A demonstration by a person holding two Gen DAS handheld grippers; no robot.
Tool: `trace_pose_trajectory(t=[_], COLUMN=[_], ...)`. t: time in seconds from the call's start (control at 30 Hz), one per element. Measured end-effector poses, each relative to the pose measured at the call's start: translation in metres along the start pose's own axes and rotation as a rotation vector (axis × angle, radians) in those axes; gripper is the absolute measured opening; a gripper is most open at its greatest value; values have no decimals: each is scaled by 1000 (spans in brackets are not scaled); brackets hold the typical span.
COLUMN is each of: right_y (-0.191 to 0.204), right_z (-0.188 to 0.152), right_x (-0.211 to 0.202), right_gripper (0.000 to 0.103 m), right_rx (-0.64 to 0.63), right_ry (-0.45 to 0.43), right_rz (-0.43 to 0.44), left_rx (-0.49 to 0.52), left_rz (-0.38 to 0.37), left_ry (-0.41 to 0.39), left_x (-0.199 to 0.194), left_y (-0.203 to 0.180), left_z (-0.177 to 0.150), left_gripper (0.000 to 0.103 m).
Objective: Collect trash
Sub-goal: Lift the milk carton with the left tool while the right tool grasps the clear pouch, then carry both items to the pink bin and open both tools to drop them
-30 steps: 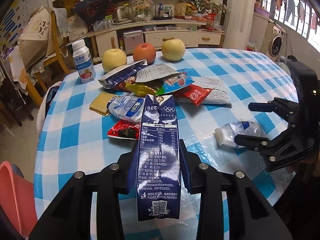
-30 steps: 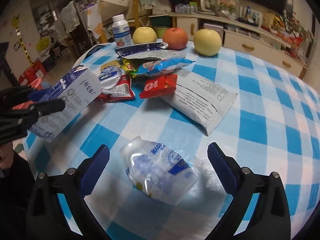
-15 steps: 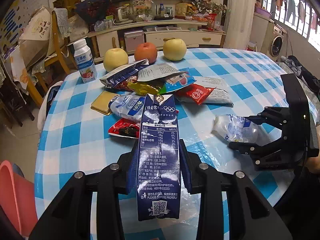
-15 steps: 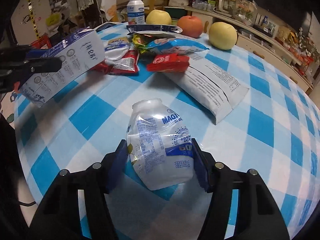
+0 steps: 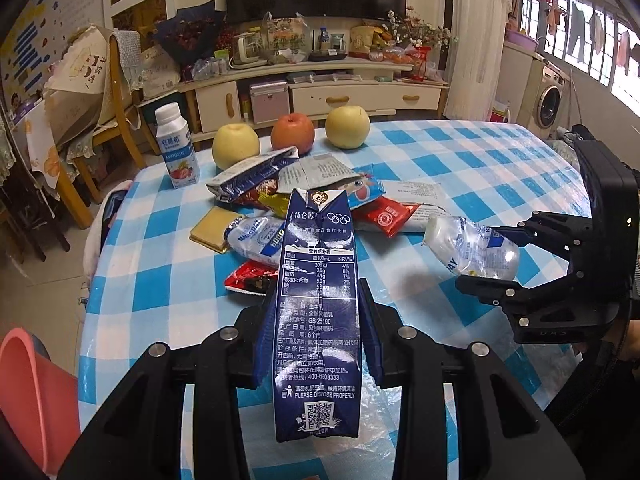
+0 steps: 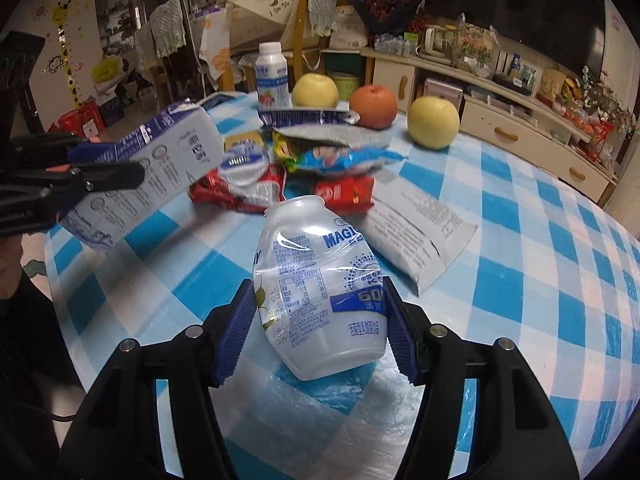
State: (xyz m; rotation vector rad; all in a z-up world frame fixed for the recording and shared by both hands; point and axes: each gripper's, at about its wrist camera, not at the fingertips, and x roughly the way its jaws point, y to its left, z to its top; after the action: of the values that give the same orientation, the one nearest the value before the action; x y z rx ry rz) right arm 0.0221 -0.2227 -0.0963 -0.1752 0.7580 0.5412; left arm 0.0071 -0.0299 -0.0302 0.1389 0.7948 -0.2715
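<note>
Now each hand-held gripper is clamped: left on milk carton, right on crumpled bottle (both aloft).

Left gripper and right gripper are both clamped, each raised above the surface.

Left hand-held gripper clamps blue milk carton above checkered table.

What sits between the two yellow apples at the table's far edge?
A red apple, between the yellow apples; both views show it.
</note>
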Motion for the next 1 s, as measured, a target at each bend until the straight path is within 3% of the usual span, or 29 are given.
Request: trace_pose_trajectory(t=[0.27, 0.5, 0.7, 1.0], right_y=[21, 58, 108, 227], right_z=[26, 65, 113, 189], right_x=[-22, -28, -17, 25], right_gripper=[62, 62, 62, 62], right_rx=[-36, -84, -145, -298], right_ry=[-74, -116, -149, -169], right_rz=[-16, 7, 76, 246], left_rx=[-42, -144, -255, -362], left_rz=[9, 67, 164, 439], left_ry=[-65, -158, -206, -251], left_x=[-29, -73, -107, -155], left_y=[21, 77, 136, 222], left_z=[8, 11, 0, -37], left_gripper=[38, 38, 38, 38])
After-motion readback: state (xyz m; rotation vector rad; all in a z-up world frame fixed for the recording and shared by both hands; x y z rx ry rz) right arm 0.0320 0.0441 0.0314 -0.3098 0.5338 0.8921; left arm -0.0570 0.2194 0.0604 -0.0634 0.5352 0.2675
